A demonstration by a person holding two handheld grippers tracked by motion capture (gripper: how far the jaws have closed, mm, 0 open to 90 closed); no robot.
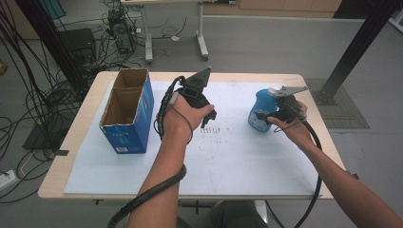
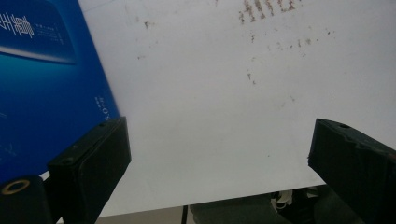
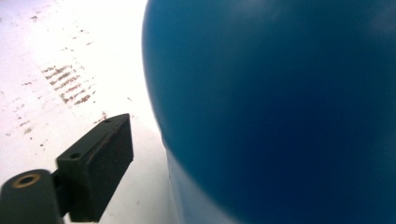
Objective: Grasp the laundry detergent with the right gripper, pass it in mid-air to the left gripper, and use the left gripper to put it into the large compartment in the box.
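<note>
Bottle (image 1: 260, 110) is standing at the sheet's (image 1: 237, 161) right side, right gripper (image 1: 266, 117) closing in, jaws apart around it. Left gripper (image 2: 219, 154) is hovering open, empty. Advise centring before squeezing.

At the left of the high view, the box (image 1: 128, 111) is blue outside with white print and plain brown cardboard inside. The bottle (image 1: 261, 110) at right is blue. A white sheet (image 1: 237, 156) speckled with brown marks covers the pale wood surface (image 1: 66, 152). Both hand-held grippers, left (image 1: 205, 121) and right (image 1: 264, 117), are black.
</note>
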